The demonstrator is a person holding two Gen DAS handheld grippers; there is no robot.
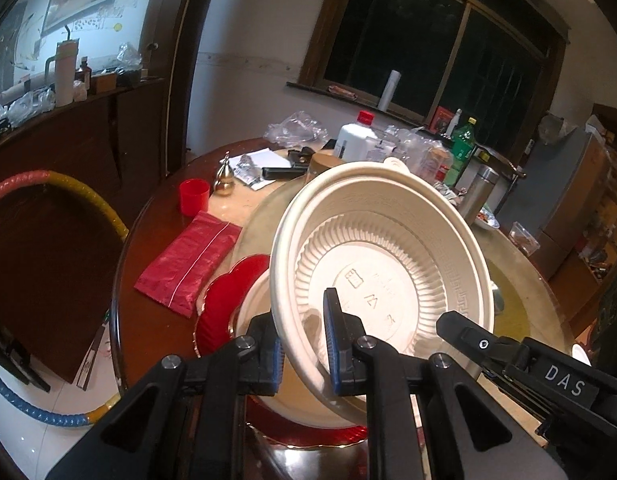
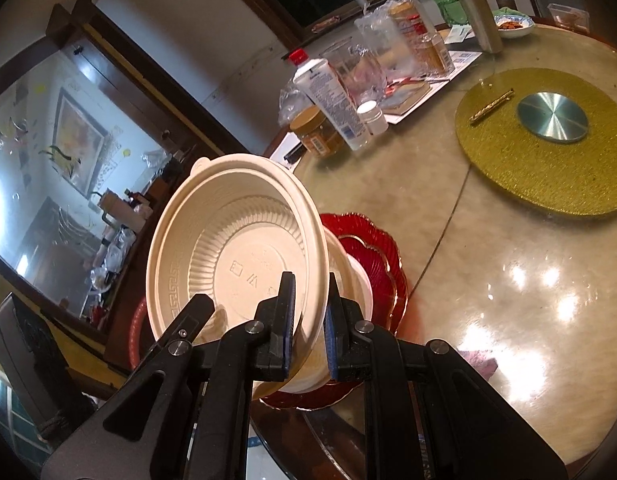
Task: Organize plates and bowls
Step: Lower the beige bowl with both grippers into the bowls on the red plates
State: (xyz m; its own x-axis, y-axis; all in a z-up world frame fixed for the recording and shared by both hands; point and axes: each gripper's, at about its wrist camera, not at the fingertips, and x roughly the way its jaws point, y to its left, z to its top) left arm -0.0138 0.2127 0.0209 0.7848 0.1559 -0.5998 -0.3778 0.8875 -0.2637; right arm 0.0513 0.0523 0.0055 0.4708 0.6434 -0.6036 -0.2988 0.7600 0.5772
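Cream plastic bowl with ribbed inner wall, tilted on edge above the round glossy counter, open side toward both cameras. Gripped at its near rim by both tools: left tool clenched on the rim, one blue-padded finger inside the bowl, the other outside; right tool clenched likewise on the opposite side of the rim. Directly behind and below the bowl, a scalloped red glass plate with gold edge on the counter, with another cream bowl resting on it. Beside the plate, a red foil packet and a red plastic cup. Farther back, a white bottle with red cap and a round gold mat.
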